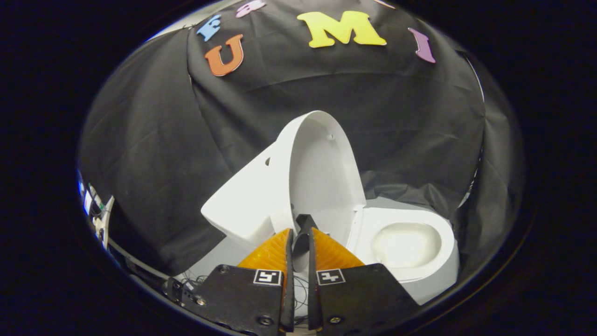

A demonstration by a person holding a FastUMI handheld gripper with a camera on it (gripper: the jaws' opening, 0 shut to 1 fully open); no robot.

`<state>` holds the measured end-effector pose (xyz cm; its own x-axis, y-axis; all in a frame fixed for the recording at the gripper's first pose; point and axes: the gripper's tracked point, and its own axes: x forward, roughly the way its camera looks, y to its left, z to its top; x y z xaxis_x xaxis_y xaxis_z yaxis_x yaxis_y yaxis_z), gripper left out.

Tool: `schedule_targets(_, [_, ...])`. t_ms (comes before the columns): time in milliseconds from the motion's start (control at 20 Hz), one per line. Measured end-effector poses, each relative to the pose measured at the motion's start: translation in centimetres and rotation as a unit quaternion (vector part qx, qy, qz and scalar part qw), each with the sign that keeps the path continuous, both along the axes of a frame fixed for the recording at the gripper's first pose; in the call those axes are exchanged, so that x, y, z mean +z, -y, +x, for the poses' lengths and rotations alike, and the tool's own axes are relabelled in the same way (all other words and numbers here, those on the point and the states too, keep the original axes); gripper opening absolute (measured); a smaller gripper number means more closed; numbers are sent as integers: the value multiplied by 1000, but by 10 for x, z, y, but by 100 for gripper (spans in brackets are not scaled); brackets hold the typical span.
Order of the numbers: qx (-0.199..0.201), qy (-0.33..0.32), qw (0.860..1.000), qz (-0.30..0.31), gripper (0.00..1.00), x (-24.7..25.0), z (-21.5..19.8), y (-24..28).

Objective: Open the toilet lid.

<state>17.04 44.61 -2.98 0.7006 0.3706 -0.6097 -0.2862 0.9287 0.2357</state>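
I have the gripper [301, 233] pointed level at the toilet, its jaws drawn nearly together with only a thin gap, and I cannot tell whether they pinch the lid's lower edge. The toilet lid [322, 168] stands raised just ahead of the fingertips, white, its hollow underside facing the open bowl [406, 245] beside it.

The camera rides behind the claw [300, 228], facing close onto the toilet [406, 242].
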Motion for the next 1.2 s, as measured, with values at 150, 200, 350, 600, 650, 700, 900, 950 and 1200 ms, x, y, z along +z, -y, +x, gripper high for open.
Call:
schedule_targets(150, [-3, 2, 1000, -14, 15, -1, -1, 1])
schedule_targets(200, [-9, 0, 1000, -17, 15, -1, -1, 3])
schedule_targets(350, [1, -1, 1000, -23, 23, -1, -5, -1])
schedule_targets(600, [9, 40, 999, -28, 50, 20, -6, 13])
schedule_targets(650, [10, 44, 999, -23, 56, 22, -7, 19])
schedule_targets(700, [16, 49, 999, -16, 67, 24, -8, 22])
schedule_targets(900, [14, 87, 996, -32, 78, 26, -38, 66])
schedule_targets(950, [7, 102, 994, -36, 79, 28, -41, 81])
schedule_targets(1200, [-7, 169, 985, -25, 78, 52, -50, 136])
